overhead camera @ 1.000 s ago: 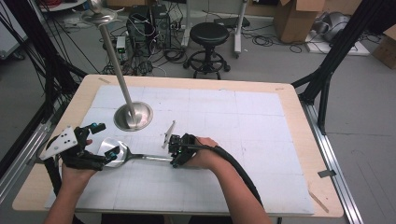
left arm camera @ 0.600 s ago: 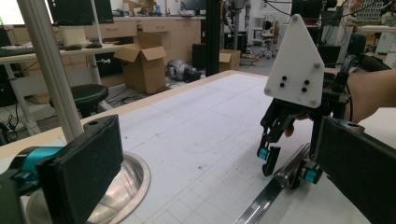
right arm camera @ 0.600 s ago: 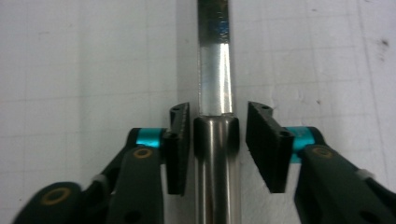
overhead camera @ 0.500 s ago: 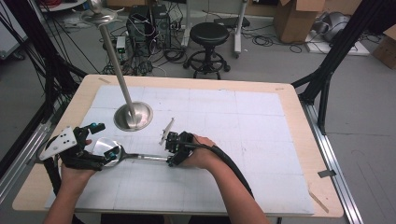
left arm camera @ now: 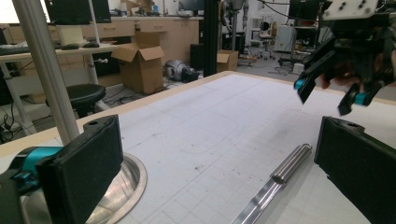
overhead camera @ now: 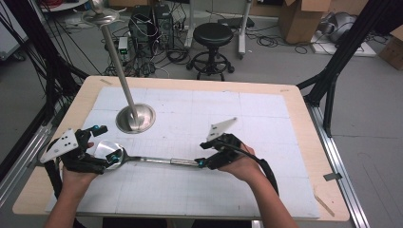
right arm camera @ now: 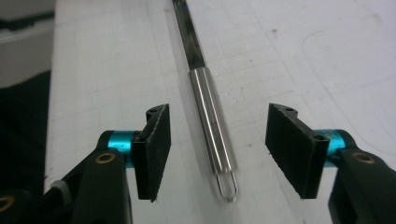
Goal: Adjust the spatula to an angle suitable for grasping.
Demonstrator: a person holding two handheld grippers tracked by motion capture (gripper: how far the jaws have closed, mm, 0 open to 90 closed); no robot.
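Ladle (overhead camera: 157,160) flat on table (overhead camera: 266,114), near left, bowl left. Right gripper (right arm camera: 217,149) fingers wide apart, straddling handle end, holding nothing. Left gripper (left arm camera: 219,158) fingers wide open, empty, at bowl. Grasp likely next; lifting not begun.

No text, label, brand, number or sign can be read in these pictures. The white mat (overhead camera: 199,142) on the table carries only a faint grid of lines, without any figures. The cardboard boxes (overhead camera: 304,19) on the floor in the high view, and the box (left arm camera: 140,65) in the left gripper view, have plain sides; if something is printed there, it is too small to make out. The dark screens (left arm camera: 70,9) at the back of the room show nothing legible.
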